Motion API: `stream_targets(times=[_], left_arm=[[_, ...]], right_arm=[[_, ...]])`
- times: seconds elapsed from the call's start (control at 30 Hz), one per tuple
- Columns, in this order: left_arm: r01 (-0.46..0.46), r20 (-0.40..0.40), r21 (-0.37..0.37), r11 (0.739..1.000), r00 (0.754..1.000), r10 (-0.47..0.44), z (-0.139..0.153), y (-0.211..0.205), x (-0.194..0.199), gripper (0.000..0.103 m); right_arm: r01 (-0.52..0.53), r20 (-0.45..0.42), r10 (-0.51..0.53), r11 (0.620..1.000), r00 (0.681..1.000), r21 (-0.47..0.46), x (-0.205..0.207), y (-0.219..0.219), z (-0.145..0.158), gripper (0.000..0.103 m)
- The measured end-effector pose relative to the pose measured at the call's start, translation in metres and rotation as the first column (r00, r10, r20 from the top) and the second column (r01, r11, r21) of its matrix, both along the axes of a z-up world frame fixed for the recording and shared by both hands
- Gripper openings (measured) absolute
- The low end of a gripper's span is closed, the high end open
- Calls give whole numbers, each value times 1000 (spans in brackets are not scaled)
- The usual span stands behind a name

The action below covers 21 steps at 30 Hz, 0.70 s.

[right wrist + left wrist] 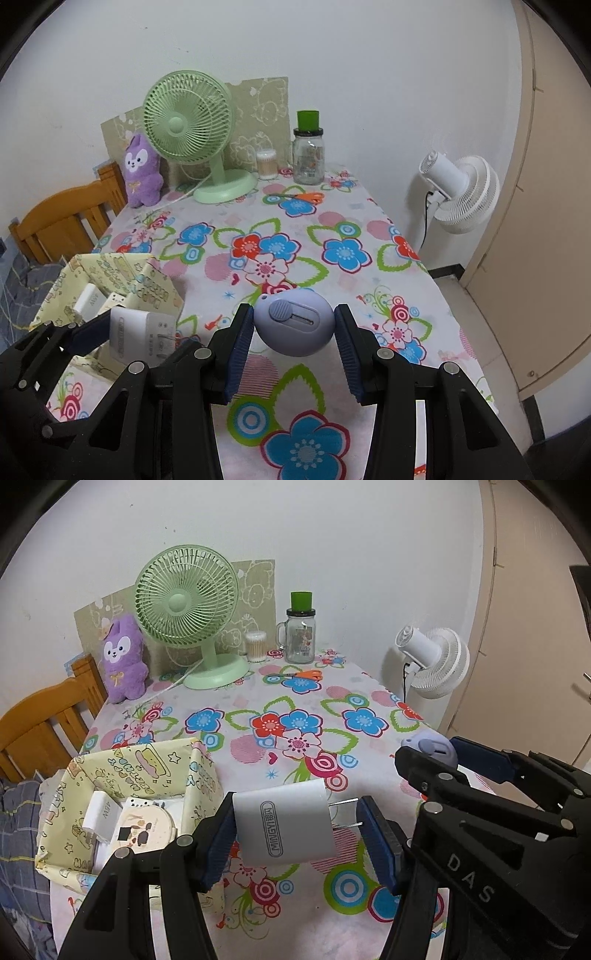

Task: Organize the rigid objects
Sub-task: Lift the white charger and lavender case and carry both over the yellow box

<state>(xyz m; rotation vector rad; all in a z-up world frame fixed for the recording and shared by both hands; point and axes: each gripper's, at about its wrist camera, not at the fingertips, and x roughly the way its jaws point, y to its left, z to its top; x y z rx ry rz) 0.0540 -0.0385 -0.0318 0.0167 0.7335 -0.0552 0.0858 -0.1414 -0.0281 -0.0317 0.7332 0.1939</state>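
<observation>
My left gripper (295,834) is shut on a white plug-in charger (284,823), prongs pointing right, held above the flowered tablecloth just right of a yellow patterned box (140,764). The box holds a white adapter (101,814) and a round compact (146,829). My right gripper (295,332) is shut on a lilac egg-shaped utility knife (295,321) with a slider. In the right wrist view the charger (136,332) and box (122,273) sit at the lower left. In the left wrist view the knife (432,747) shows at the right.
At the table's back stand a green desk fan (188,602), a purple plush (123,657), a cotton swab tub (256,647) and a glass jar with green lid (300,631). Orange scissors (303,674) lie nearby. A wooden chair (48,720) is left, a white fan (436,661) right.
</observation>
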Motion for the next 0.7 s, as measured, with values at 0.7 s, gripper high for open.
stream_targets(times=[0.7], left_arm=[[-57, 18, 1, 998, 998, 57, 22, 44, -3, 66]], right_arm=[[-61, 30, 60, 998, 998, 6, 2, 46, 23, 47]])
